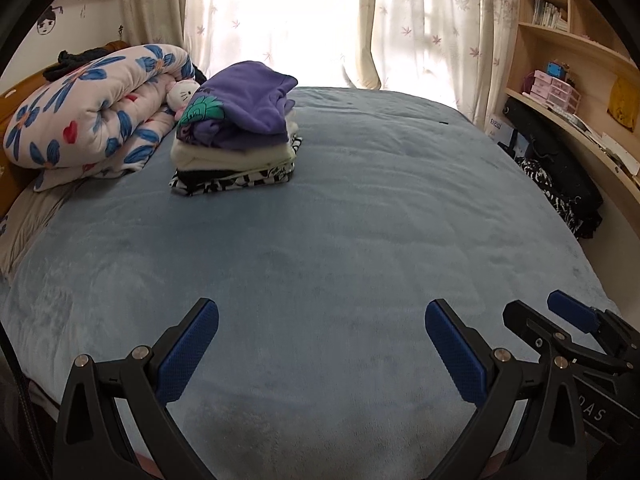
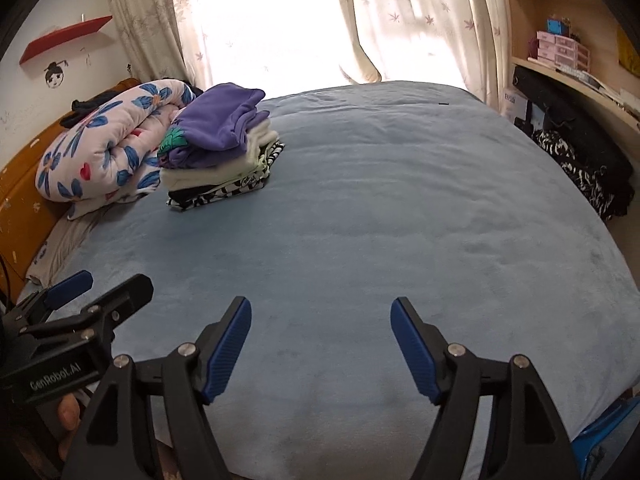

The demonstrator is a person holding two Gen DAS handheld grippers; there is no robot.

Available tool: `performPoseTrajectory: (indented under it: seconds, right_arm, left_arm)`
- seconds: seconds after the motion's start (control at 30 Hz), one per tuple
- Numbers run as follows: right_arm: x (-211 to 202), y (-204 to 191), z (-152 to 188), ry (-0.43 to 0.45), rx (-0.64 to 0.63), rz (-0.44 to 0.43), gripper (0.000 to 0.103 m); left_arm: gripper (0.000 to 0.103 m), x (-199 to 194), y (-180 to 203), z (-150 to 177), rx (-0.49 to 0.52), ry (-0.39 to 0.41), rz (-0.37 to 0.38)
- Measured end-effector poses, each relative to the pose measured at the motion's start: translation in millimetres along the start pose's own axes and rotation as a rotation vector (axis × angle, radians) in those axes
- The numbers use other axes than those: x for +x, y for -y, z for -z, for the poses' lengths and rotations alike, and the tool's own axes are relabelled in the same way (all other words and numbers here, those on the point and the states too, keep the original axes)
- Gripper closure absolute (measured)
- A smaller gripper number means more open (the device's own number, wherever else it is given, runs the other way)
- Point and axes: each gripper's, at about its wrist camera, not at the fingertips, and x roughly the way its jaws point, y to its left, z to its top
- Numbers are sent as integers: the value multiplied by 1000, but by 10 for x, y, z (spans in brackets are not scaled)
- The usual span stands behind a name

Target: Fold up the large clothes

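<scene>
Left wrist: both claws (image 1: 322,344) (image 2: 320,344) spread, empty; bedspread (image 1: 340,220) bare, folded stack (image 1: 236,128) far-left.

Floral quilt (image 1: 96,108) (rolled), curtains (image 1: 424,20), bookshelf (image 1: 560,28) surround the bed (image 1: 320,240).

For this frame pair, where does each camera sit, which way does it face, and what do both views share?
Left wrist: on the left gripper, jaws open, looking down and across the blue plush bed cover toward the curtained window; the right gripper shows at right.
Right wrist: on the right gripper, jaws open, facing likewise; the left gripper and a fingertip show at left.
Shared: the stack of folded clothes topped in purple and the rolled floral quilt.
</scene>
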Motion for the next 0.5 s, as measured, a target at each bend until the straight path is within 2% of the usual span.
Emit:
performPoseTrajectory:
  seconds: [0.5]
  right_arm:
    - [-36, 40, 22, 28, 0, 19, 30]
  left_arm:
    - [1, 18, 0, 62, -12, -11, -16]
